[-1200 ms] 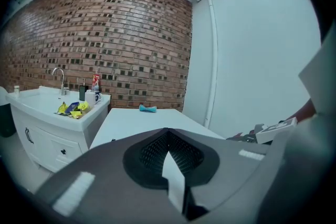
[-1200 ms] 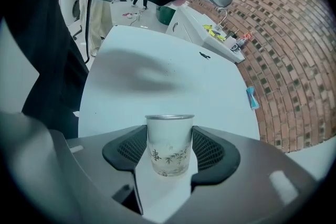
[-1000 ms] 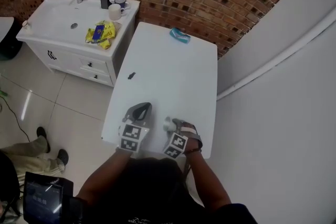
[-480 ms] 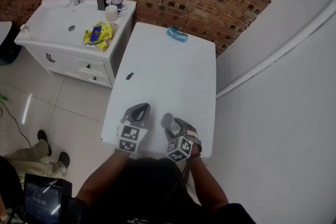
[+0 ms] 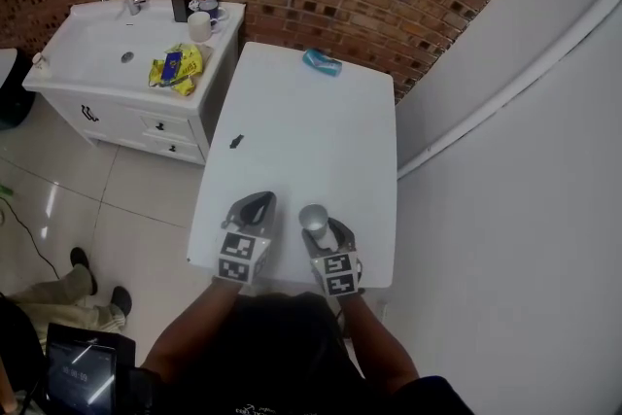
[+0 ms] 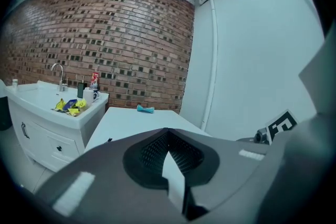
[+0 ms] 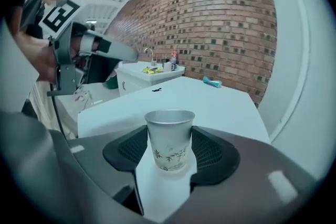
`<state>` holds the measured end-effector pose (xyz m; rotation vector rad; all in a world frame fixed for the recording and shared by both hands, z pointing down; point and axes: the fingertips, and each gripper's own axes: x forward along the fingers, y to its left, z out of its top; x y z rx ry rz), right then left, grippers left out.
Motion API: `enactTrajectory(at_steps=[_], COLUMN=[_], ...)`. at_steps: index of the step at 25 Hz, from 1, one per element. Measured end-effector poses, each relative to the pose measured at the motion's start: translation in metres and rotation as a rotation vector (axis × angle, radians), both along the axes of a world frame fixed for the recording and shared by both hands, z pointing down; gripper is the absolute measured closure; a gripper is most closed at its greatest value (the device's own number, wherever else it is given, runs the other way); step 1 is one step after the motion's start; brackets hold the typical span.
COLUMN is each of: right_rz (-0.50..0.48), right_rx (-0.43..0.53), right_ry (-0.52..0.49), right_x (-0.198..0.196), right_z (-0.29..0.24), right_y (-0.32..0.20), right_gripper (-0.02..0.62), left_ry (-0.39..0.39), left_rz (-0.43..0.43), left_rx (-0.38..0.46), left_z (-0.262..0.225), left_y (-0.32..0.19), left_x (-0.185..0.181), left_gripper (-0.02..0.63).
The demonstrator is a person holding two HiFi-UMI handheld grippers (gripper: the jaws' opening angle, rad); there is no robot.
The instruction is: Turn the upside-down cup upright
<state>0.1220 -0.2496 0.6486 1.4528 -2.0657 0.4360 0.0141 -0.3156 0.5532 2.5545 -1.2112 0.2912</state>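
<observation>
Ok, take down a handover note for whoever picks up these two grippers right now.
Left gripper: shut, empty, at the near end of the white table.
Right gripper: shut on the cup, over the table's near end.
Done: the cup is mouth up, upright between the jaws.
Left: stand it on the table and let go. I cannot tell whether its base already touches the top.
</observation>
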Motion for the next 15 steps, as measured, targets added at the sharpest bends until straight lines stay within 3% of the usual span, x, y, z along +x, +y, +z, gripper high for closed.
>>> enactTrajectory(at_steps=[4, 15], right_rz=[0.095, 0.075], right_rx=[0.026, 0.086], right_ry=[-0.116, -0.136], right_x=[0.007, 0.003], right_z=[0.004, 0.012], right_y=[-0.003, -0.002], right_gripper=[0.319, 0.319], left_ry=[-0.013, -0.033], left_rz=[0.008, 0.01], left_rx=[0.003, 0.001], left_z=[0.003, 0.01], left_y=[0.002, 0.006], left_x=[0.001, -0.001], left_gripper=[0.612, 0.612])
